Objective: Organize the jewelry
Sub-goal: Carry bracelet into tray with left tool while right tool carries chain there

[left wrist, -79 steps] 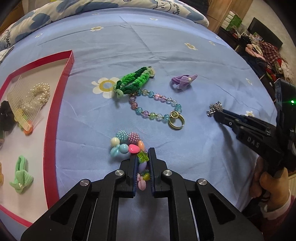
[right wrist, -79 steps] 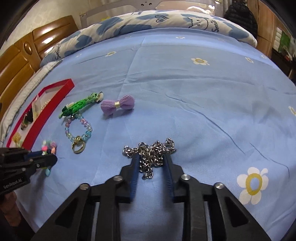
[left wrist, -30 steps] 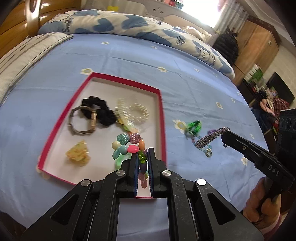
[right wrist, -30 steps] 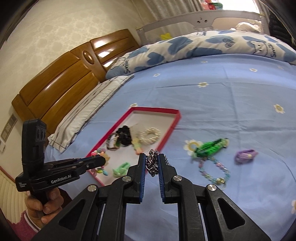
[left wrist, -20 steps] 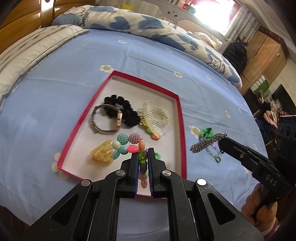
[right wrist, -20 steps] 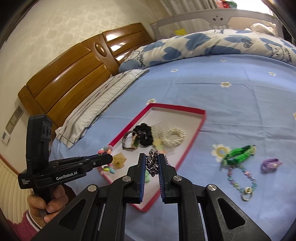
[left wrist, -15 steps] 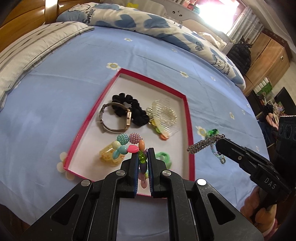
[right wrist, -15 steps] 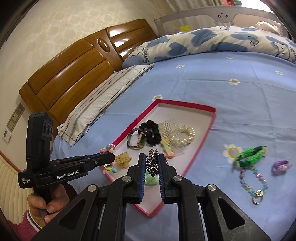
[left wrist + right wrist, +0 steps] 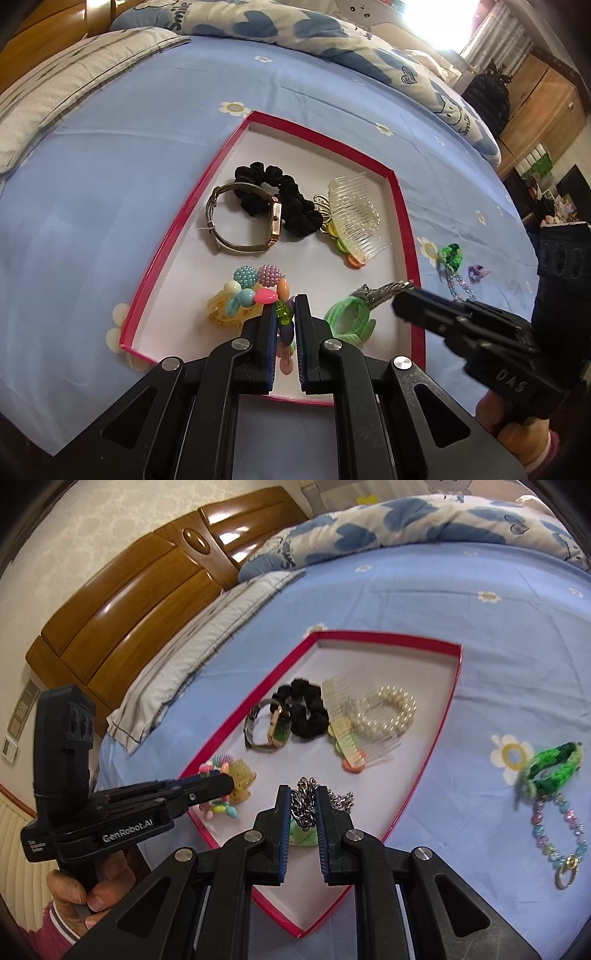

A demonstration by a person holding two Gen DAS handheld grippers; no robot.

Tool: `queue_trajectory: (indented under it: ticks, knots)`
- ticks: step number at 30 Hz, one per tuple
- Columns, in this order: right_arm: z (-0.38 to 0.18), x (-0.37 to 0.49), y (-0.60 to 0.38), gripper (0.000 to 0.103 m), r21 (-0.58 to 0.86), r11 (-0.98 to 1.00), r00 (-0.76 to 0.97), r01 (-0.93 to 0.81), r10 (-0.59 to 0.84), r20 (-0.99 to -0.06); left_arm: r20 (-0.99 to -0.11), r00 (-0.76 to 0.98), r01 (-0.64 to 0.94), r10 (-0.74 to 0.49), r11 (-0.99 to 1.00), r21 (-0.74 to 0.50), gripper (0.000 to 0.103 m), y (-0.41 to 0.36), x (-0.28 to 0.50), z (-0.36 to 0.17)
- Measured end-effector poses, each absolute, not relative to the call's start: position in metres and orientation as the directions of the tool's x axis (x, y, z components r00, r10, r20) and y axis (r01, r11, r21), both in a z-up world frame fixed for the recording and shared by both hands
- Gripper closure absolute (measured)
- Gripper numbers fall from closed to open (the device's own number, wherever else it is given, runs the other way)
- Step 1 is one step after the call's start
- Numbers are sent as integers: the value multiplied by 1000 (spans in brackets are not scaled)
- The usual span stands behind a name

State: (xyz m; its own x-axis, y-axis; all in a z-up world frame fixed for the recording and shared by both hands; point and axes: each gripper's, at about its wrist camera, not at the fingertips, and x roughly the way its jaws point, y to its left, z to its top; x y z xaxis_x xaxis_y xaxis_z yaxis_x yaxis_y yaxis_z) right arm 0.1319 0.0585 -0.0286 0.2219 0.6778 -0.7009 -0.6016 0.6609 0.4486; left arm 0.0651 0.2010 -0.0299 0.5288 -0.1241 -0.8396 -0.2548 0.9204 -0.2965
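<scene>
— While both grippers hang over the near end of the red tray (image 9: 173, 236), what does each one hold?

— One item apiece. The left gripper (image 9: 285, 321) has its jaws clamped on one colourful bead bracelet (image 9: 258, 286), above the near left corner of the tray. The right gripper (image 9: 301, 805) is pinching one silver chain (image 9: 306, 801) between its jaws, above the tray's near right part.

— And what lies in the tray, counting from the near side?

— Nearest, one green hair tie (image 9: 349, 319) under the chain and one yellow claw clip (image 9: 242, 775) under the beads. Farther in, one wristwatch (image 9: 243, 219) touching one black scrunchie (image 9: 280, 199). Beside the scrunchie sits one clear hair comb (image 9: 356, 218), lying over one orange and green clip (image 9: 349, 751). One pearl bracelet (image 9: 386, 714) shows in the right wrist view, against the comb. That makes seven pieces resting inside.

— What remains on the blue bedsheet (image 9: 110, 166)?

— Three pieces, right of the tray: one pastel bead bracelet with a gold ring (image 9: 559, 834), one green braided bracelet (image 9: 552, 768) touching its far end, and one purple bow (image 9: 477, 272) just beyond, seen only in the left wrist view.

— Past those?

— One striped pillow (image 9: 207, 642), one blue-patterned quilt (image 9: 295, 29), one wooden headboard (image 9: 147, 590).
</scene>
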Motion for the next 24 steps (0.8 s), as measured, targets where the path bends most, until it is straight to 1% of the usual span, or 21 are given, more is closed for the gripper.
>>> queue_trajectory:
  ticks: [2, 7, 17, 24]
  knots:
    - [-34, 132, 61, 91, 447, 663, 210, -601, 670, -712, -848, 511, -247, -140, 921, -301, 96, 201, 69, -34]
    - [-40, 134, 64, 91, 439, 674, 202, -594, 654, -729, -873, 470, -254, -132, 927, -277, 95, 201, 77, -46]
    - [-50, 138, 69, 90, 436, 679, 171, -591, 633, -755, -884, 448, -267, -134, 923, -276, 95, 204, 76, -54]
    - [-50, 137, 71, 86, 438, 674, 162, -594, 634, -756, -887, 442, -269, -133, 924, -272, 95, 204, 74, -55]
